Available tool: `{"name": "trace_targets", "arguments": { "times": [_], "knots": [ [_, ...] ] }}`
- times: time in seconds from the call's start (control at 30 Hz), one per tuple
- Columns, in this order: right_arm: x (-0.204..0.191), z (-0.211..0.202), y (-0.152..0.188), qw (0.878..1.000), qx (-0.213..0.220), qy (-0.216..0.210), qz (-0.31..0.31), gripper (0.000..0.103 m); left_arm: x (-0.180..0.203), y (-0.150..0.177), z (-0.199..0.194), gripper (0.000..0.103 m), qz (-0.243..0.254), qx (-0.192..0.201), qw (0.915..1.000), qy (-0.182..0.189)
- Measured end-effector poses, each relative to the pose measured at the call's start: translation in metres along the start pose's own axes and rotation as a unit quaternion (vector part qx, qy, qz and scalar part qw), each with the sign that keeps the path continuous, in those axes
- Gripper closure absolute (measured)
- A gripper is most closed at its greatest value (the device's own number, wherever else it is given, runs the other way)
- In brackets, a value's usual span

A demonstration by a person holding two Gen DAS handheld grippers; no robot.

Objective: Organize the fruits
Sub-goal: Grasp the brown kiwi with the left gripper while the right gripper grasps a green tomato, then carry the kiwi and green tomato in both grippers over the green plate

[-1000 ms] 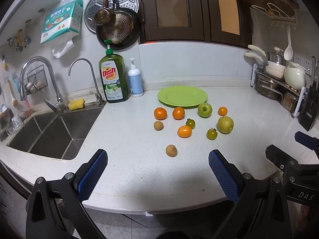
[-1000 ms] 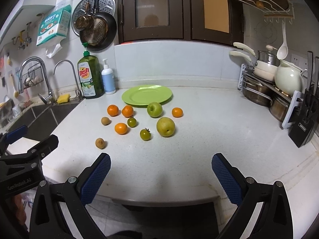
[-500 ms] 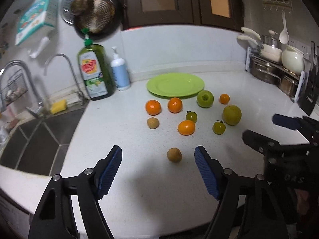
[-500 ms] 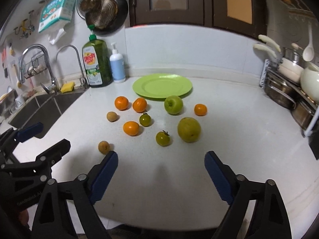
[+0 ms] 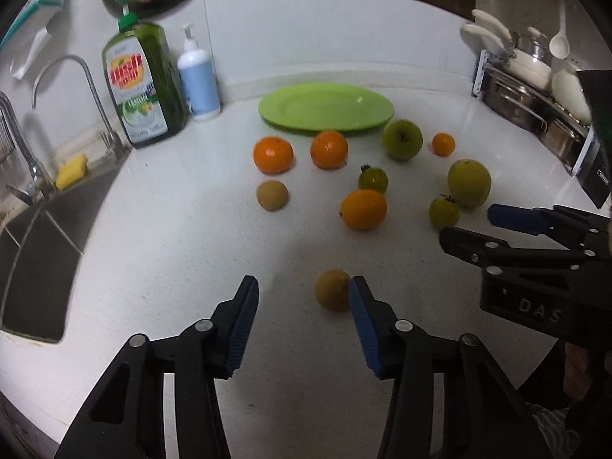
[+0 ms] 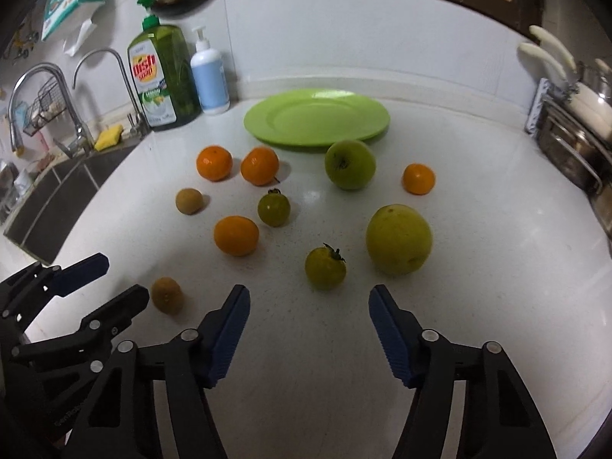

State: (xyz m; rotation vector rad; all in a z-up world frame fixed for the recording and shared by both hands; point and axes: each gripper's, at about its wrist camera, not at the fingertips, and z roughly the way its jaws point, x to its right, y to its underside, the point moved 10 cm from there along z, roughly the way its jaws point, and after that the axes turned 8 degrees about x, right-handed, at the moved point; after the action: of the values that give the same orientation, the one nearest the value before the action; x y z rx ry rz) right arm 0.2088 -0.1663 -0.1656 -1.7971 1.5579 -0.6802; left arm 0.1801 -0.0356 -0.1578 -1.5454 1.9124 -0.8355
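Several fruits lie on the white counter in front of an empty green plate point(image 5: 326, 108) point(image 6: 316, 117): oranges, a green apple point(image 6: 349, 165), a yellow-green pear point(image 6: 398, 240), green tomatoes and small brown fruits. My left gripper point(image 5: 303, 290) is open; the nearest small brown fruit point(image 5: 332, 295) point(image 6: 167, 295) sits at its tips, close to the right finger. My right gripper point(image 6: 309, 297) is open and empty, just short of a green tomato point(image 6: 325, 267). Each gripper shows in the other's view.
A sink point(image 5: 34, 244) with taps is at the left. A dish-soap bottle point(image 5: 139, 88) and a pump bottle point(image 5: 199, 84) stand at the back left. A rack of pots point(image 5: 535, 88) and a knife block point(image 5: 596, 160) are at the right.
Both grippers have moved forward and down toward the fruits. The left gripper's fingers have narrowed and now reach the nearest brown fruit. The right gripper has come close to a green tomato.
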Motion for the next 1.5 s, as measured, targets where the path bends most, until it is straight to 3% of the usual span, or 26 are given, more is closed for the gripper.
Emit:
{"name": "trace_targets", "arguments": {
  "times": [0.17, 0.7, 0.87, 1.1, 1.5],
  "knots": [
    [0.009, 0.016, 0.006, 1.000, -0.026, -0.015, 0.006, 0.044, 0.014, 0.004, 0.008, 0.059, -0.002, -0.013, 0.9999, 0.008],
    [0.011, 0.034, -0.001, 0.998, -0.039, -0.043, -0.006, 0.061, 0.016, 0.007, 0.023, 0.076, -0.022, -0.038, 0.9990, 0.003],
    [0.008, 0.036, -0.001, 0.998, -0.043, -0.049, -0.008, 0.068, 0.013, 0.005, 0.025, 0.076, -0.028, -0.037, 0.9989, 0.003],
    [0.002, 0.035, -0.002, 0.997, -0.042, -0.056, -0.015, 0.073, 0.012, -0.005, 0.024, 0.076, -0.028, -0.023, 0.9993, 0.007],
    [-0.003, 0.006, -0.030, 0.998, 0.005, -0.051, -0.021, 0.073, 0.009, -0.046, 0.005, 0.076, 0.000, 0.033, 0.9994, 0.010]
  ]
}}
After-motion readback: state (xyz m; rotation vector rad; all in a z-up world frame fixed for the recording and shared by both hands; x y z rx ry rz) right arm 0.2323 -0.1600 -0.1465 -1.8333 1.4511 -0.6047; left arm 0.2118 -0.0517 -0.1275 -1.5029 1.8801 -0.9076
